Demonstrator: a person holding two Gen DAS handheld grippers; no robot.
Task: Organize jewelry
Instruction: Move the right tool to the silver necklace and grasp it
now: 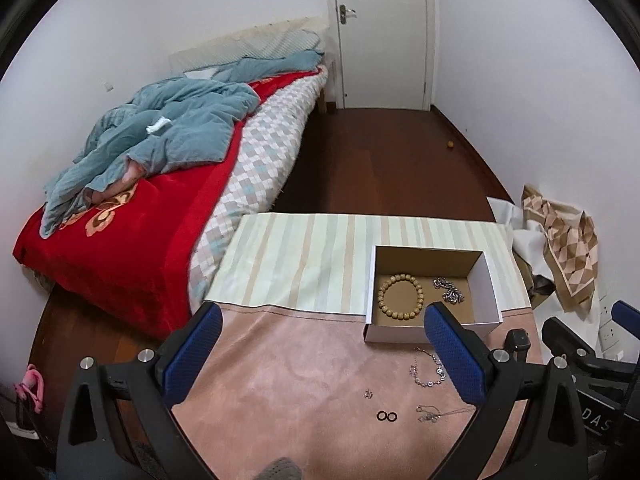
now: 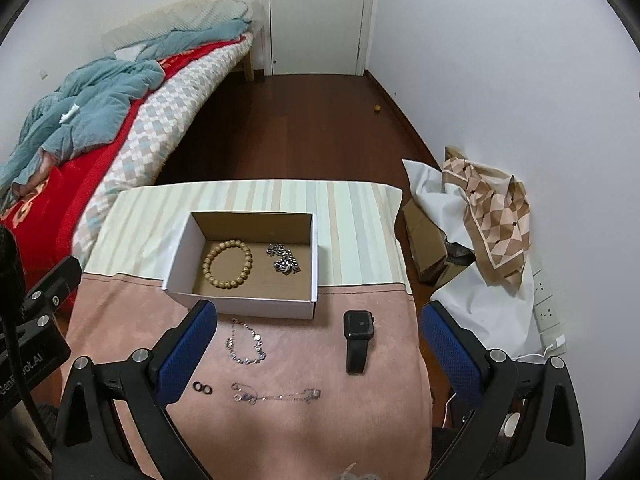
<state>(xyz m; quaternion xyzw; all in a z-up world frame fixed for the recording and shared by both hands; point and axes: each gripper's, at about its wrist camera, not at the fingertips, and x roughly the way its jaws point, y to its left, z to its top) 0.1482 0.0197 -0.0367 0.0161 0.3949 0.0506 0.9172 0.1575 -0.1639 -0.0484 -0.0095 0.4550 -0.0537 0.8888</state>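
An open cardboard box (image 2: 304,240) (image 1: 486,276) stands on the table and holds a wooden bead bracelet (image 2: 227,264) (image 1: 401,295) and a silver chain (image 2: 284,260) (image 1: 450,290). In front of it on the pink cloth lie a silver bracelet (image 2: 245,342) (image 1: 428,368), two black rings (image 2: 202,387) (image 1: 386,415), a thin necklace (image 2: 276,394) (image 1: 434,414), a small earring (image 1: 369,393) and a black smartwatch (image 2: 358,340). My left gripper (image 1: 324,356) is open and empty above the cloth. My right gripper (image 2: 316,356) is open and empty above the jewelry.
A striped cloth (image 2: 360,220) covers the table's far half. A bed with a red blanket (image 1: 132,232) is at the left. A patterned scarf on white bags (image 2: 496,216) lies at the right by a wall socket (image 2: 546,314). A door (image 2: 316,12) stands beyond.
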